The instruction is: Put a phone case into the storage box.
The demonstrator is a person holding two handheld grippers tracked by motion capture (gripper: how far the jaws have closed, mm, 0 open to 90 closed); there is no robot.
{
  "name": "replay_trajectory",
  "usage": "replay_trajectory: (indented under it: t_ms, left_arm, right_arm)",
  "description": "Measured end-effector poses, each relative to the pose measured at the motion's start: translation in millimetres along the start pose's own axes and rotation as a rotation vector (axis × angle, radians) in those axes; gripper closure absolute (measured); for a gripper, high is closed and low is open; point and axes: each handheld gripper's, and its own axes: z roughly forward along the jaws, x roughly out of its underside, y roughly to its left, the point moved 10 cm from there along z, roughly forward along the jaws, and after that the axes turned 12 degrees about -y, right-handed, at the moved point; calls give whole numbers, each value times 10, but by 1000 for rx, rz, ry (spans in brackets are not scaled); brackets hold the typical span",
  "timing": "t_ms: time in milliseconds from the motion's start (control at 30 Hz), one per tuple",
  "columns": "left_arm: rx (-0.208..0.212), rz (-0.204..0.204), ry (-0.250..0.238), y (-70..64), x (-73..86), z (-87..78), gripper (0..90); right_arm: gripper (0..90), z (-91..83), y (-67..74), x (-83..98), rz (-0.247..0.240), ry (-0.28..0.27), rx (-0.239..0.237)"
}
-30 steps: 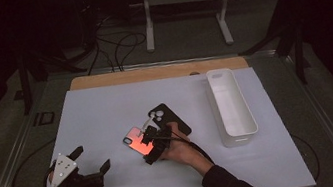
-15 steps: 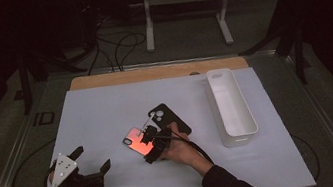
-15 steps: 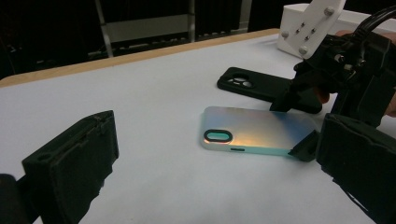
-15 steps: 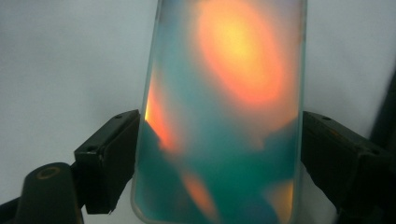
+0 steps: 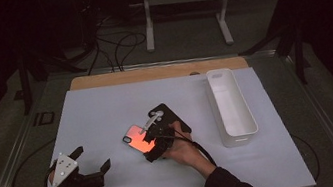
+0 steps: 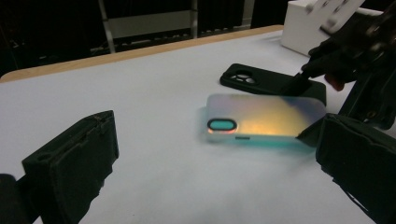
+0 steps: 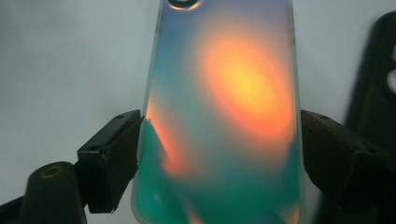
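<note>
On white table mat (image 5: pixel 107 113), high view: right gripper (image 5: pixel 154 143) over near end of iridescent phone case (image 5: pixel 136 138), black phone case (image 5: pixel 171 118) just behind, white tray (image 5: pixel 230 108) at right. Left gripper (image 5: pixel 91 161) rests well apart at left, jaws spread, empty.

Left gripper view: iridescent phone case (image 6: pixel 264 119) lies flat, camera cutout facing; black phone case (image 6: pixel 261 81) touches its far edge.

Right gripper view: jaws flank iridescent phone case (image 7: pixel 224 107), touching both long edges.

Versus a second ago: nothing has shifted. Dark room, cables on floor.
</note>
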Motion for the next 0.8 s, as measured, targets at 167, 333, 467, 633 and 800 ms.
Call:
replay_trajectory:
  t_ms: [167,333,467,633,800]
  left_arm:
    - [-2,-4,6,-3,6,6,0]
    - [-6,-26,8,-2,-4,13,0]
    - [-12,-35,9,-12,-27,22,0]
    - [-2,-57,11,-50,-46,47,0]
    - [28,-103,-2,-120,-116,80,0]
  right_arm:
    - [168,-117,-3,-86,4,-63,7]
    - [168,-272,5,-196,1,-158,9]
    - [168,-390,44,-267,-3,-228,-7]
    - [168,-507,85,-322,1,-293,-9]
    - [168,-594,112,-360,2,-345,-15]
